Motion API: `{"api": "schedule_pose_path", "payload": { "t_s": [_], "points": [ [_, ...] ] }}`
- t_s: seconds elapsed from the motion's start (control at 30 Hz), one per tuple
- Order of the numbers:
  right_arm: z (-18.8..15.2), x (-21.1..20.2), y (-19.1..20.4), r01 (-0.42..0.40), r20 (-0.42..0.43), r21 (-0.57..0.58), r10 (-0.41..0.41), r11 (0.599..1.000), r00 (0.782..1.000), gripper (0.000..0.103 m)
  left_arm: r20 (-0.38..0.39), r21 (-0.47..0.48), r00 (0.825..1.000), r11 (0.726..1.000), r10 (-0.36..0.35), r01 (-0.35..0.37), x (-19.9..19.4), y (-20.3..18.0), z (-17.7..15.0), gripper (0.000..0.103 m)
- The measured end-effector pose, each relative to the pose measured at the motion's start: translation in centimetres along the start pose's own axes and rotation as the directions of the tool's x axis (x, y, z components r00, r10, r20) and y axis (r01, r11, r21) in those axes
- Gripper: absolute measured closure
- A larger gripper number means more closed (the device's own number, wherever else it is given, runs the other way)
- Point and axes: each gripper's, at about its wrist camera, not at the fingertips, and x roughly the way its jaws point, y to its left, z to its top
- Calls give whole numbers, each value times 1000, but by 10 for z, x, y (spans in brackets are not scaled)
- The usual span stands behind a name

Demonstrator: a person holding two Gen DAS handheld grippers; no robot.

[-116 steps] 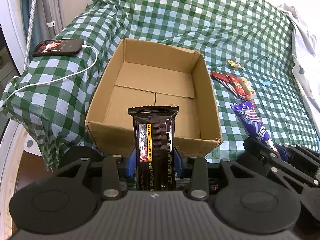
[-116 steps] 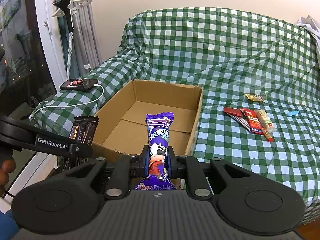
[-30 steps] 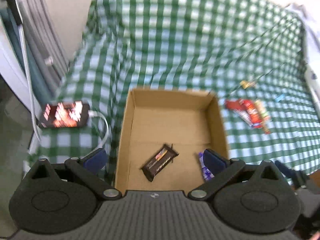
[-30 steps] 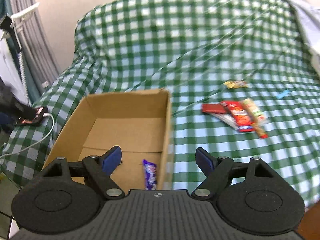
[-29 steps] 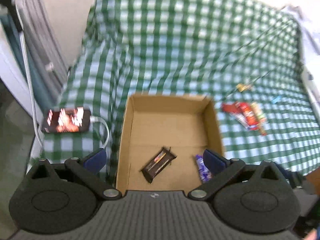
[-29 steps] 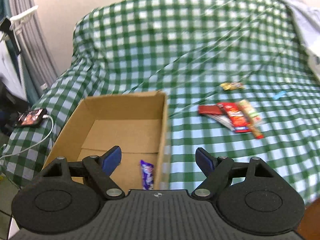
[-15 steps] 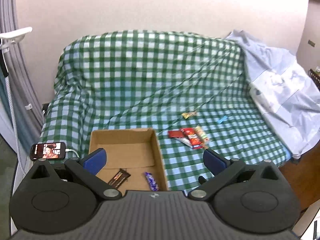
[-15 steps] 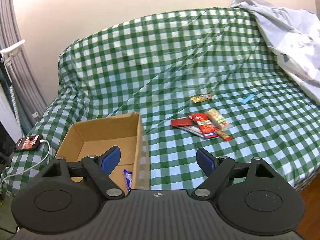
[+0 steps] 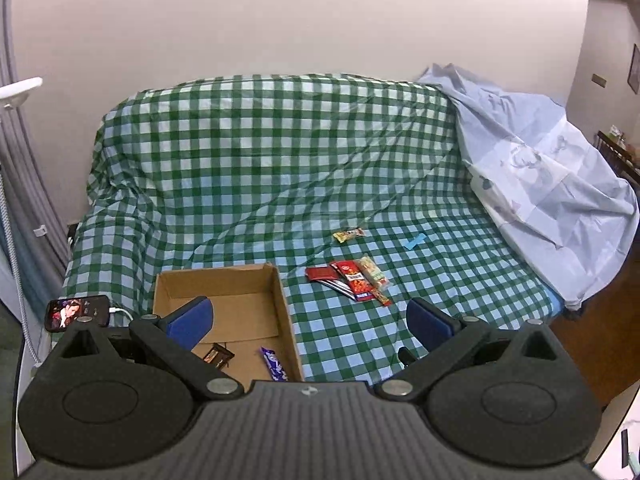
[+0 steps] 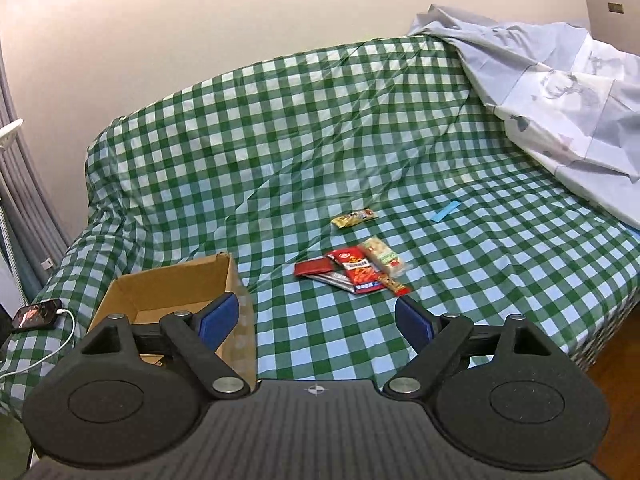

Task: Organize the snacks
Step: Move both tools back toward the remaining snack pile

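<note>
Both jaws wide, empty; loose cluster of red and pale snack packets (image 10: pixel 352 270) lies on green-checked bed ahead, long axes slanting right, nearer right gripper (image 10: pixel 316 318) than left gripper (image 9: pixel 308 320).

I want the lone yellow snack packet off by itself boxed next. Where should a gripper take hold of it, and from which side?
The yellow packet lies flat on the checked cover, apart from the pile of red packets, with bare cloth all round it. It is long and narrow, so probably come straight down from above and close the fingers across its short width, near the middle. The right gripper is open and looks nearer.
</note>
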Motion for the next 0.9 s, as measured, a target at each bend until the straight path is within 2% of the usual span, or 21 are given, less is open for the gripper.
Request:
{"api": "schedule_pose_path", "payload": {
  "t_s": [0.33, 0.43, 0.5, 0.77, 0.83, 0.9],
  "points": [
    [-2, 0, -23, 21, 5, 37, -21, 999, 1000, 16, -12, 6, 1000, 1000, -19, 19, 11, -12, 3, 0],
    [-2, 2, -31, 31, 4, 52, -32, 998, 999, 16, 17, 41, 1000, 999, -23, 22, 11, -23, 8, 0],
    [-2, 5, -37, 39, 3, 60, -39, 997, 999, 16, 9, 63, 1000, 998, -25, 24, 16, -32, 12, 0],
    [-6, 20, -66, 78, -15, 99, -77, 992, 997, 16, -48, 68, 999, 997, -23, 26, 60, -55, 28, 0],
    [-6, 25, -77, 94, -25, 113, -92, 989, 995, 16, -57, 80, 998, 997, -7, 11, 81, -60, 32, 0],
    [-6, 31, -87, 111, -31, 124, -108, 986, 994, 15, -105, 80, 994, 997, 23, -15, 115, -62, 38, 0]
  ]
}}
